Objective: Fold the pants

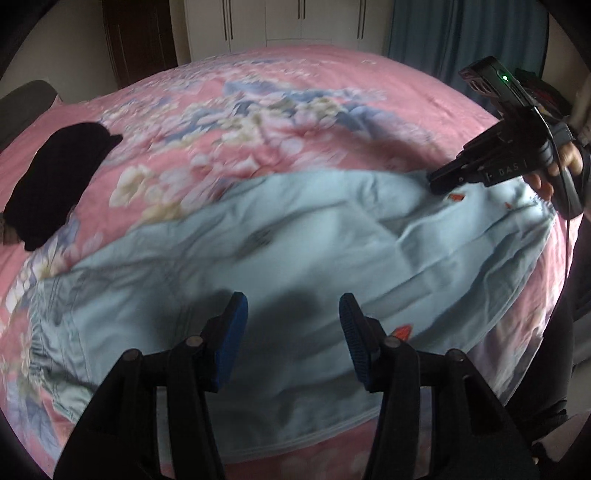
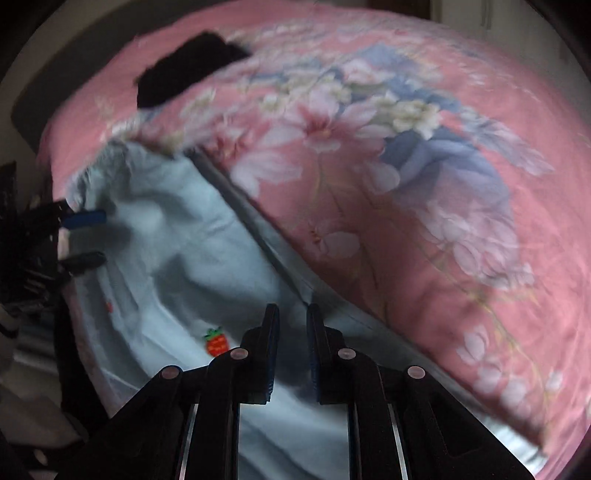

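Light blue pants [image 1: 258, 266] with small red strawberry prints lie spread and wrinkled on the pink floral bedspread [image 1: 280, 110]. My left gripper [image 1: 293, 306] is open and empty, hovering just above the pants' middle. My right gripper [image 1: 434, 182] shows in the left wrist view at the pants' far right edge. In the right wrist view the right gripper [image 2: 291, 314] is open with a narrow gap, right over the pants' [image 2: 177, 258] edge, holding nothing. The left gripper [image 2: 86, 236] shows there at the far left, open.
A dark folded garment [image 1: 55, 184] lies on the bed at the far left, also in the right wrist view [image 2: 184, 70]. White wardrobe doors [image 1: 288, 18] and a blue curtain [image 1: 461, 33] stand behind the bed. A person's dark clothing [image 1: 565, 332] is at the right.
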Available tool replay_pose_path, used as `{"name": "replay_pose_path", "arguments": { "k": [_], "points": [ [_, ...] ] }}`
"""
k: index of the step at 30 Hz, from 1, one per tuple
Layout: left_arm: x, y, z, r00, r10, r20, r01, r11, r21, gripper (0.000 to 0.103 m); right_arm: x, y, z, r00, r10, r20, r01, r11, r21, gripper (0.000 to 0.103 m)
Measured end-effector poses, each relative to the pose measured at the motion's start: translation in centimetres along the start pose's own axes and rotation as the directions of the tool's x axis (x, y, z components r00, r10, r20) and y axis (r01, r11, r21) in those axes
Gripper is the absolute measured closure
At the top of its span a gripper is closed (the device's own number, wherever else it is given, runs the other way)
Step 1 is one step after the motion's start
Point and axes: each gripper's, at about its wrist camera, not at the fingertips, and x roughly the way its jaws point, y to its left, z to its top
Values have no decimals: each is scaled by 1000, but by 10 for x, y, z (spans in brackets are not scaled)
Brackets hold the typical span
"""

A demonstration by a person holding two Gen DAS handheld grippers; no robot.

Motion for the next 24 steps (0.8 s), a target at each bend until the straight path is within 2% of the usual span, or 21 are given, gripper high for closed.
{"name": "replay_pose_path", "arguments": {
  "k": [6,11,12,13,14,16,17,19,20,22,24],
  "points": [
    [7,13,-12,999,2,-36,-3,1000,-20,52,7,1,3,992,72,-102,-78,996,-53,90],
    [4,21,-16,1000,-4,-24,3,999,-43,52,12,23,11,984,2,-178,-35,983,-182,90],
    [4,22,-16,1000,-3,-23,2,999,-47,52,12,27,12,984,-6,-176,-30,979,-202,94],
    [4,23,-16,1000,-4,-21,2,999,-51,52,11,33,14,988,-31,-154,-5,974,-228,103],
    [4,24,-16,1000,-4,-19,3,998,-56,52,8,39,17,990,-60,-130,25,966,-256,103],
    [5,25,-16,1000,-6,-22,5,998,-60,52,0,47,23,995,-41,-95,13,962,-274,103],
    [4,25,-16,1000,-5,-21,4,998,-57,52,-1,49,26,994,-35,-103,5,963,-271,103],
    [4,25,-16,1000,-3,-20,2,999,-52,52,5,47,30,989,-104,-108,72,962,-265,103],
    [4,26,-17,1000,-1,-19,0,999,-52,52,6,41,32,987,-107,-116,77,969,-236,103],
    [4,26,-17,1000,-1,-17,0,998,-59,52,10,33,34,989,-52,-137,28,984,-177,96],
    [5,26,-18,1000,-2,-16,1,998,-63,51,12,35,32,992,-22,-121,-1,982,-186,92]
  ]
}}
